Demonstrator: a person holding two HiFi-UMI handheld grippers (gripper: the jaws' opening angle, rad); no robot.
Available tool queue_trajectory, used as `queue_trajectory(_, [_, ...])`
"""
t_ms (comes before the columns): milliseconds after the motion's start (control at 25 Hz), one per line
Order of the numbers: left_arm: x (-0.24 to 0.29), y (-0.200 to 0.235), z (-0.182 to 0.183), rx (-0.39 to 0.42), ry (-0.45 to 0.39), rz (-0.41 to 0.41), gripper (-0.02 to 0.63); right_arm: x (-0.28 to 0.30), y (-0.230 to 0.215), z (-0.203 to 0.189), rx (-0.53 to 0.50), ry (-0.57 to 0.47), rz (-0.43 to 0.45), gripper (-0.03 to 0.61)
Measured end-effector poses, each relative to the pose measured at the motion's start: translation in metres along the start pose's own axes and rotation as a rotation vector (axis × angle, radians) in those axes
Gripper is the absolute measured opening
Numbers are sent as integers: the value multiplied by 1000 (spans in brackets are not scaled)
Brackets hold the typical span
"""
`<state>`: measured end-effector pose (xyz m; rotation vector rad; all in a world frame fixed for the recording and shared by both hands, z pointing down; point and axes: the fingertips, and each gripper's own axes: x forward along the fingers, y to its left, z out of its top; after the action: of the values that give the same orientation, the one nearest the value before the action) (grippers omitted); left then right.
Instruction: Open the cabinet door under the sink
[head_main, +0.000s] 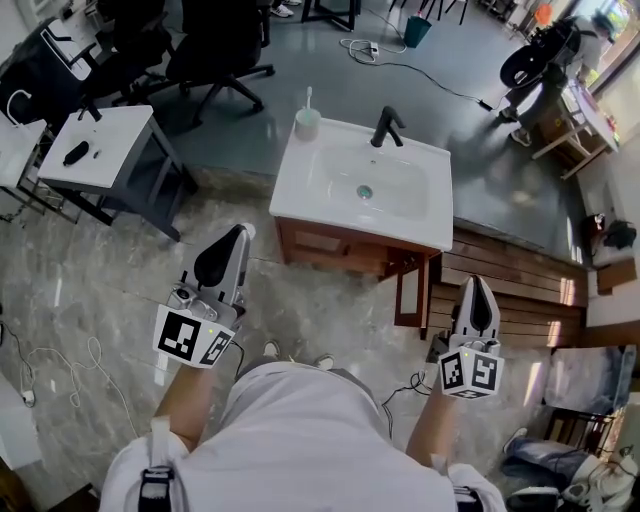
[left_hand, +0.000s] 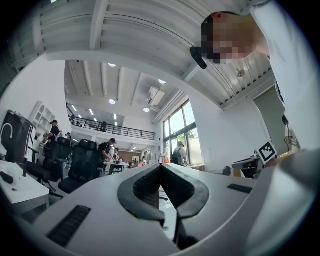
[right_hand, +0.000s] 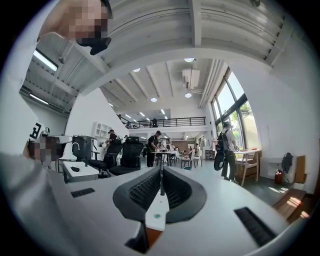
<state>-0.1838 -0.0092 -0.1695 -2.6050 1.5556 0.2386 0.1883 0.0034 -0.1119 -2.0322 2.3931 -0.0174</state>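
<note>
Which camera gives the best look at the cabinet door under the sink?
Head view: the cabinet door stands swung open below the sink. Both gripper views look across the room; neither shows the door clearly.

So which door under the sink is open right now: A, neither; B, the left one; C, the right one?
C: in the head view the right door stands swung outward toward the person, while the left door lies flush.

Left claw (head_main: 243, 233) and right claw (head_main: 476, 283) held out ahead of the torso (head_main: 300, 430), well apart, both pointing forward (about level), jaws closed together, empty
</note>
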Motion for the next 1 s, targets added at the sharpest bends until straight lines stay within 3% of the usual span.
queue_trajectory(360, [14,-25,-3,-2,-2,-71,14,0,22,-3,4,6,59,40])
queue_trajectory(1000, [10,-33,-14,-22,19,-102,14,-13,25,-14,7,35,40,38])
